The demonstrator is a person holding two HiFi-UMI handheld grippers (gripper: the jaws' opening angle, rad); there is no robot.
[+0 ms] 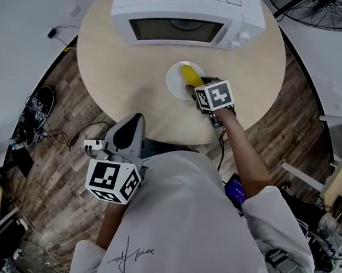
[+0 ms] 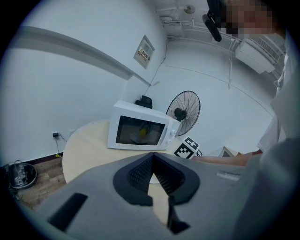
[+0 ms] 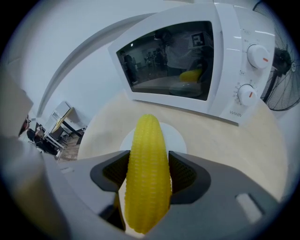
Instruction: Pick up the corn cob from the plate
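- The corn cob point(image 3: 147, 168) is pinched around its middle by the right gripper point(image 3: 149, 177). Both pads press on its sides, and the tip pokes out past the jaws toward the microwave point(image 3: 197, 61).
- In the head view the cob point(image 1: 189, 74) sits right over the white plate point(image 1: 174, 81), angled across it. I honestly can't tell if its far end touches the plate or has just cleared it.
- So I'd call this the lift step: the grab looks done, and what's left is getting the cob off the plate.
- Next move, I reckon: raise it straight up and keep the squeeze steady. The cob is round and tapered, so it could slide or twist between the pads if the grip slackens or the wrist tips.
- The left gripper point(image 2: 153, 174) is out of the action. Its jaws are pressed together with nothing between them, and it's held back near the person's body, off the round table point(image 1: 119, 78).
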